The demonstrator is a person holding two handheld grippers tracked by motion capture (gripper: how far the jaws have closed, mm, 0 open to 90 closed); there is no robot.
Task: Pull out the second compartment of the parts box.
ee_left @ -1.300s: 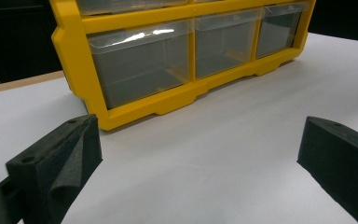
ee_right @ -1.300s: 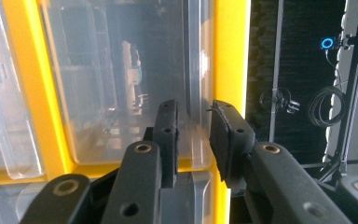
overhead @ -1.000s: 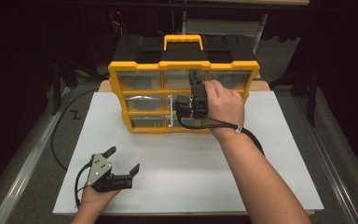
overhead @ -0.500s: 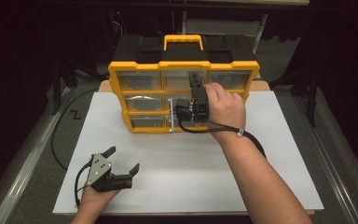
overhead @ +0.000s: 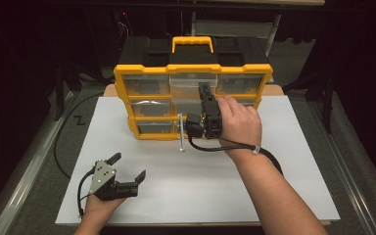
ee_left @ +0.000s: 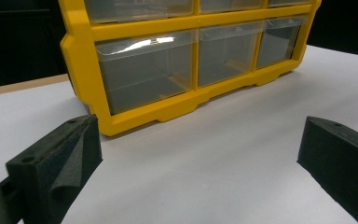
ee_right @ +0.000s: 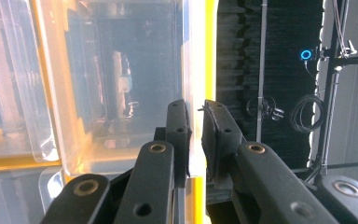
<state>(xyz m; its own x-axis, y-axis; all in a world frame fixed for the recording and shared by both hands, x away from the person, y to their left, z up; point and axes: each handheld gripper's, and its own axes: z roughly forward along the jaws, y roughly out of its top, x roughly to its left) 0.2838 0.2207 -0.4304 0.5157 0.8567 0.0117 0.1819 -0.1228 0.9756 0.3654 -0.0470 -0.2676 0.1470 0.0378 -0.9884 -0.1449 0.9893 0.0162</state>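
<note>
The right gripper has its jaws pinched on the front lip of the top middle drawer of the yellow organiser, evidently to draw it out. The left gripper rests on the white table, jaws wide, holding nothing

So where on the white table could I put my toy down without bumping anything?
The white table is bare to the right of the right arm, out to its right edge. It is bare too along the far left, beside the yellow drawer box. It is crowded in front of the box, where the right gripper pinches a clear drawer, and near the left gripper.
</note>
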